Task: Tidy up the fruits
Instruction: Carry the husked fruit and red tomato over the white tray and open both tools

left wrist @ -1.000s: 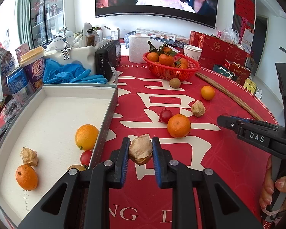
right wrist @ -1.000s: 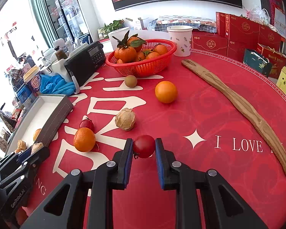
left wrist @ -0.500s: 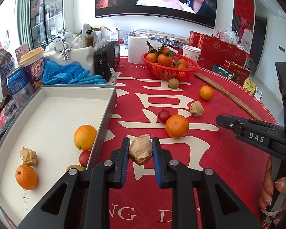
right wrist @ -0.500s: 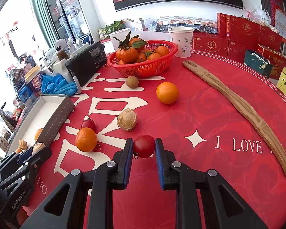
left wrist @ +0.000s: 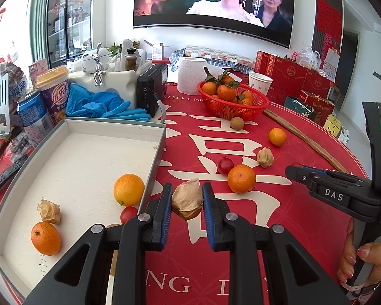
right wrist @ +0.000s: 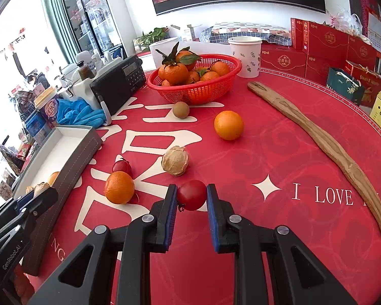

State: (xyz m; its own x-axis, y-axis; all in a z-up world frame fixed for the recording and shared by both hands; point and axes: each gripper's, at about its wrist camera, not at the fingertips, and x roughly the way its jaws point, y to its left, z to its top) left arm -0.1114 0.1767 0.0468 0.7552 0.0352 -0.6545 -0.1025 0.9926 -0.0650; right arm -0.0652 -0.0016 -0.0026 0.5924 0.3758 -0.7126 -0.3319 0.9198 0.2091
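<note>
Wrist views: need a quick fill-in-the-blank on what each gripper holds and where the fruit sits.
1. The left gripper is shut on a papery ____.
2. The right gripper is shut on a small red ____.
3. The leafy mandarins sit in a red ____.
4. The white tray holds ____ orange fruits.

Missing: husk fruit; tomato; basket; two

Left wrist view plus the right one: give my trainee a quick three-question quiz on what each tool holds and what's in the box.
1. True or false: the left tool grips a papery husked fruit.
2. What does the right tool grip? A) orange B) red cherry tomato C) longan
3. Fill in: the white box holds two oranges, one husked fruit, one cherry tomato and a brown fruit mostly hidden by the ____ tool.

Key: 1 true. 2 B, the cherry tomato. 3 left.
</note>
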